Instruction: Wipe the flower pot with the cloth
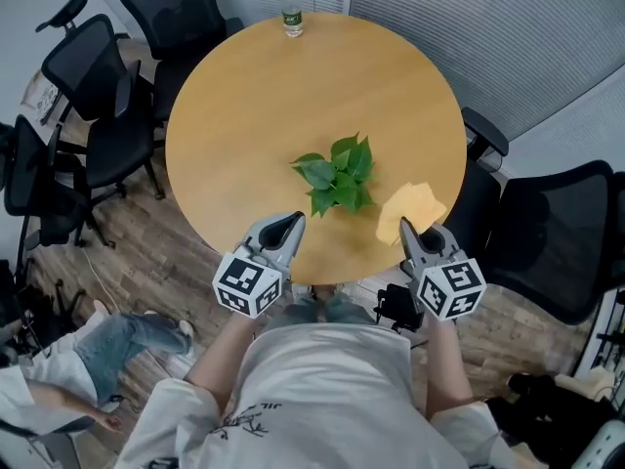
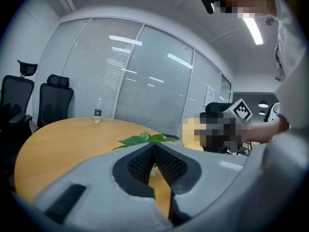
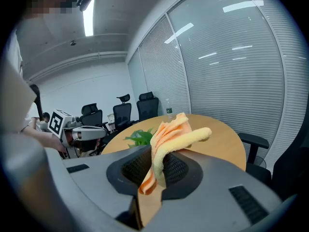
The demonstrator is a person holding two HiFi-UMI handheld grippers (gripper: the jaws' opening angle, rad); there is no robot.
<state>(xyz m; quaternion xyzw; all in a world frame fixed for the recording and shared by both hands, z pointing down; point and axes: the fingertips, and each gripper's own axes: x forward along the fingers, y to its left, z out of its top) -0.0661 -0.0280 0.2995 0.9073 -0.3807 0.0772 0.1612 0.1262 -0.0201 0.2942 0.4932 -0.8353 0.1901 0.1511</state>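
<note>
Head view, table: round wooden table (image 1: 283, 106), office chairs (image 1: 98, 86) around it from 9 to 11 o'clock and at 3 to 4 o'clock.
Head view, plant: green plant (image 1: 339, 174) just off the table's centre toward 5 o'clock; only leaves show.
Head view, bottle: water bottle (image 1: 292, 13) upright at the 12 o'clock rim.
Head view, cloth: yellow-orange cloth (image 1: 410, 208) at the 4 o'clock rim, in the tip of the right gripper (image 1: 405, 225).
Head view, left gripper: left gripper (image 1: 292, 221) over the 6 o'clock edge, near the plant but apart from it.
Left gripper view, jaws: pressed together with nothing between them; leaves just beyond at 12 o'clock, bottle far off at 11 o'clock.
Right gripper view, jaws: clamped on the cloth, which stands up and flops over toward 2 o'clock; the plant lies beyond at 11 o'clock, the left gripper at 9 o'clock.
</note>
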